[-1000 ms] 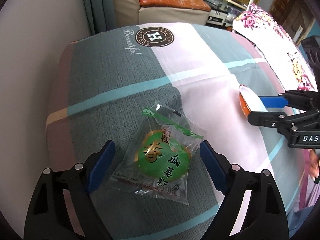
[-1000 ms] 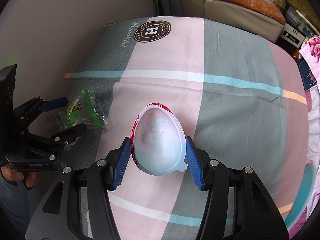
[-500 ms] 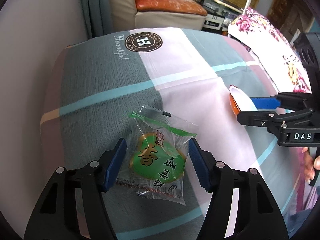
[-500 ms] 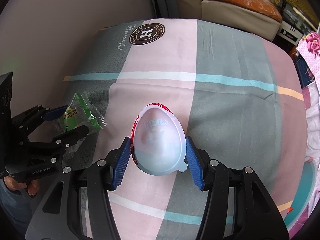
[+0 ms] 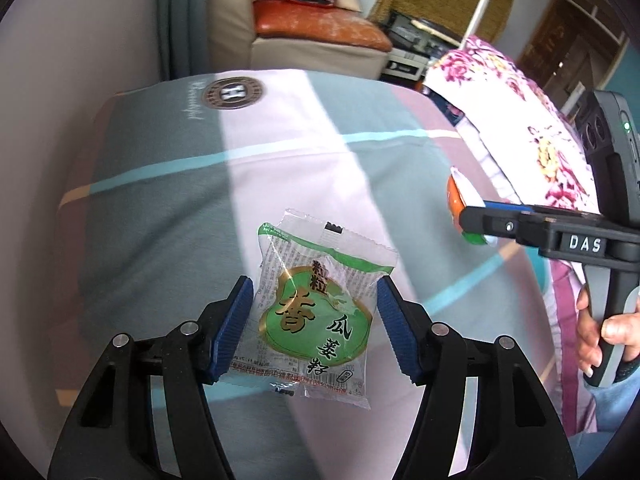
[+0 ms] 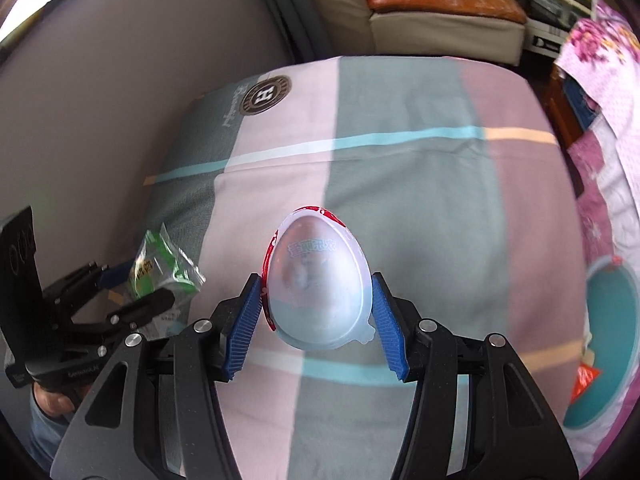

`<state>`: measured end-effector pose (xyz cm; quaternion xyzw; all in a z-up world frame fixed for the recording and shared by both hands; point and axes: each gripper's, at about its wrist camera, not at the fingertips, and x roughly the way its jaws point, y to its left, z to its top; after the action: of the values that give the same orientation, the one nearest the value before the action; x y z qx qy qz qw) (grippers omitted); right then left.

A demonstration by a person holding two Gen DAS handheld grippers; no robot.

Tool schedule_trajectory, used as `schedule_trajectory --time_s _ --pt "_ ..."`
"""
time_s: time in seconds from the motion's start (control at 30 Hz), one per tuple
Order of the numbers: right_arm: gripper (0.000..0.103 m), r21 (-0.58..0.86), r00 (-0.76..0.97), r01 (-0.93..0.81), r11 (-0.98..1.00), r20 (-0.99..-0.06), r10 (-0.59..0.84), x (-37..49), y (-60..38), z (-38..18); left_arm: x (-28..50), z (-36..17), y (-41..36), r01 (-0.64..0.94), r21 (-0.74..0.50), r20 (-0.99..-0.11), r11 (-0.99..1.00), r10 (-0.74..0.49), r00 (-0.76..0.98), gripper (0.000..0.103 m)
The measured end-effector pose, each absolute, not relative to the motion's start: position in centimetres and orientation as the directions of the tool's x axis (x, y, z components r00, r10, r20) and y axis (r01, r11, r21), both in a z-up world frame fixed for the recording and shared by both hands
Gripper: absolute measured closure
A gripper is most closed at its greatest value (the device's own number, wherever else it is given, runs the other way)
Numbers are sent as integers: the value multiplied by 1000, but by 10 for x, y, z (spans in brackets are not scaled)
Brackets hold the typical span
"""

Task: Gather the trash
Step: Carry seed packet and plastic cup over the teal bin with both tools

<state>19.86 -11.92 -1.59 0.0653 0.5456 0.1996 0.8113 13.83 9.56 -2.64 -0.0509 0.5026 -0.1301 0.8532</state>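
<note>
My left gripper (image 5: 314, 320) is shut on a clear snack packet (image 5: 316, 308) with a green and gold label, held above the striped bedspread (image 5: 168, 200). The same packet (image 6: 160, 264) shows in the right wrist view at the left, in the left gripper (image 6: 132, 288). My right gripper (image 6: 316, 316) is shut on a white egg-shaped plastic shell (image 6: 318, 280) with a red foil edge, also lifted off the bed. In the left wrist view the right gripper (image 5: 472, 220) holds that shell (image 5: 458, 196) at the right, with a hand on its handle.
A teal bin (image 6: 612, 312) with an orange wrapper inside stands at the bed's right side. A floral quilt (image 5: 520, 136) lies to the right. A wall (image 5: 60, 60) runs along the left. A cream sofa with an orange cushion (image 5: 320, 32) stands beyond the bed.
The left gripper closed on the snack packet and lifted it off the bedspread. Both grippers rose and shifted across the bed; the teal bin has come into the right wrist view.
</note>
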Motion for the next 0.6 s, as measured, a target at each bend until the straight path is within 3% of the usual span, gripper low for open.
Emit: schedule_trajectory --time_s 0.6 --pt "51 399 513 -29 917 -781 356 125 -305 -5 126 -14 -89 341 -191 -855 920 -327 403 37"
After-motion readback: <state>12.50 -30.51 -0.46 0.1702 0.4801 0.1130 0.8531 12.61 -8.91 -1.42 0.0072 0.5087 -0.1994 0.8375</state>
